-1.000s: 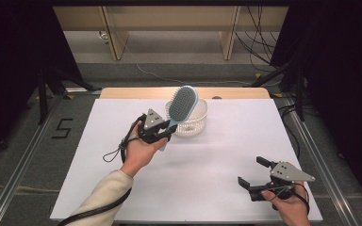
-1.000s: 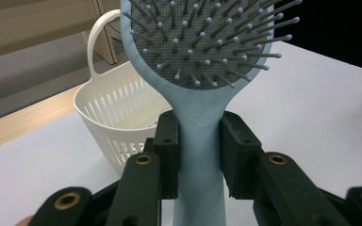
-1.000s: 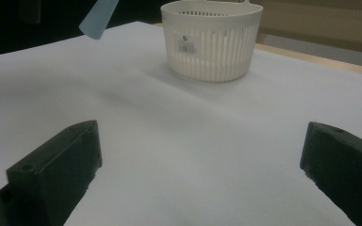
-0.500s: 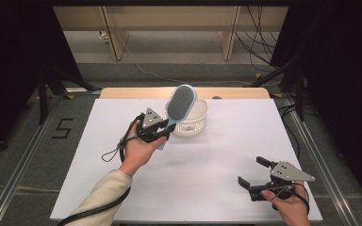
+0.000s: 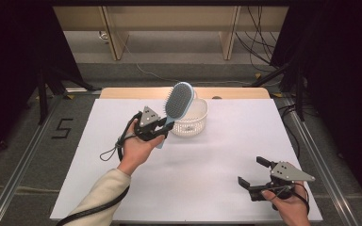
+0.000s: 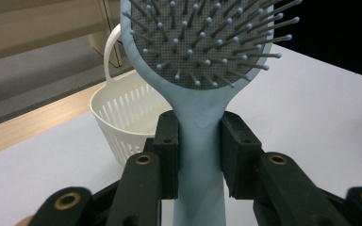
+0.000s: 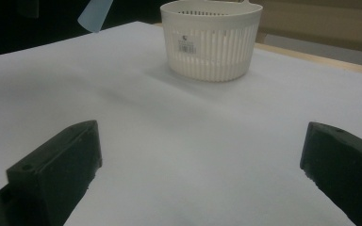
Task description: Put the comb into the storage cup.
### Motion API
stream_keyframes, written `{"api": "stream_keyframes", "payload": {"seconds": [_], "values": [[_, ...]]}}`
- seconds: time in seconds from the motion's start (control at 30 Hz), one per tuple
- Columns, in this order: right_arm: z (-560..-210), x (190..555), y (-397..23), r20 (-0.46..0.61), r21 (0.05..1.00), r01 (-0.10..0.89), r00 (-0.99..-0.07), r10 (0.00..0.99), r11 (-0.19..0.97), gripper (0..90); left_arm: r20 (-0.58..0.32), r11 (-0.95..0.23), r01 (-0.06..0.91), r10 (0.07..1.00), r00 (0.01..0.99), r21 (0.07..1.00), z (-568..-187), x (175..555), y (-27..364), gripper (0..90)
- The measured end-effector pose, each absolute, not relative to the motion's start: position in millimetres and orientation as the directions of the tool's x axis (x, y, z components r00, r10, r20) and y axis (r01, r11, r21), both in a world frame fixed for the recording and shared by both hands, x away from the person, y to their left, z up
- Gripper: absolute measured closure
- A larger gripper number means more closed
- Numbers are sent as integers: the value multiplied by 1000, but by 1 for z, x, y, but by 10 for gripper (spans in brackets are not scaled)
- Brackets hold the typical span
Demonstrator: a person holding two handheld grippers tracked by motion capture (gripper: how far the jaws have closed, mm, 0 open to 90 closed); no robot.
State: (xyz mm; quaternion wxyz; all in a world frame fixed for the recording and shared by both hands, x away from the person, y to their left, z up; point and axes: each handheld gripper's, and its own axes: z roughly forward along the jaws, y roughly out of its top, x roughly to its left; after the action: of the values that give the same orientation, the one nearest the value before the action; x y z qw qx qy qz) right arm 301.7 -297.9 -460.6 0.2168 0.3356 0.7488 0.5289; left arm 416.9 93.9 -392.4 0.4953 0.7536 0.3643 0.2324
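Pale blue plastic hairbrush, paddle type, grey cushion with ball-tipped pins; held off the table by its handle in the left gripper, the two black jaws clamped flat on either side of the handle just below the head, as the left gripper view shows. Brush head stands up and tilted, above the near rim of the white slatted basket, which sits on the white table cover toward the far edge. Right gripper: jaws wide apart, nothing between them, resting low near the front right corner, well apart from the basket. Step in hand, by judgement: lowering the brush into the basket. Handling notes: the head is broad against the basket mouth, so bring it over the middle of the opening before tipping; lead with the head or the handle end, not the flat face; keep the clamp firm until part of the brush rests inside; the light basket may slide if its rim is struck.
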Motion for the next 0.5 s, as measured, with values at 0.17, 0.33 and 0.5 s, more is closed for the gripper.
{"api": "stream_keyframes", "payload": {"seconds": [0.17, 0.33, 0.5], "values": [[-461, 302, -298, 30, 937, 273, -683, 730, 217, 2, -15, -236, 319, 783, 622, 918, -391, 417, 96, 700], [-461, 302, -298, 29, 936, 275, -682, 731, 219, 2, -20, -228, 319, 785, 620, 920, -390, 418, 97, 700], [-461, 302, -298, 29, 936, 274, -682, 730, 219, 2, -24, -224, 320, 786, 617, 920, -389, 418, 98, 700]]}}
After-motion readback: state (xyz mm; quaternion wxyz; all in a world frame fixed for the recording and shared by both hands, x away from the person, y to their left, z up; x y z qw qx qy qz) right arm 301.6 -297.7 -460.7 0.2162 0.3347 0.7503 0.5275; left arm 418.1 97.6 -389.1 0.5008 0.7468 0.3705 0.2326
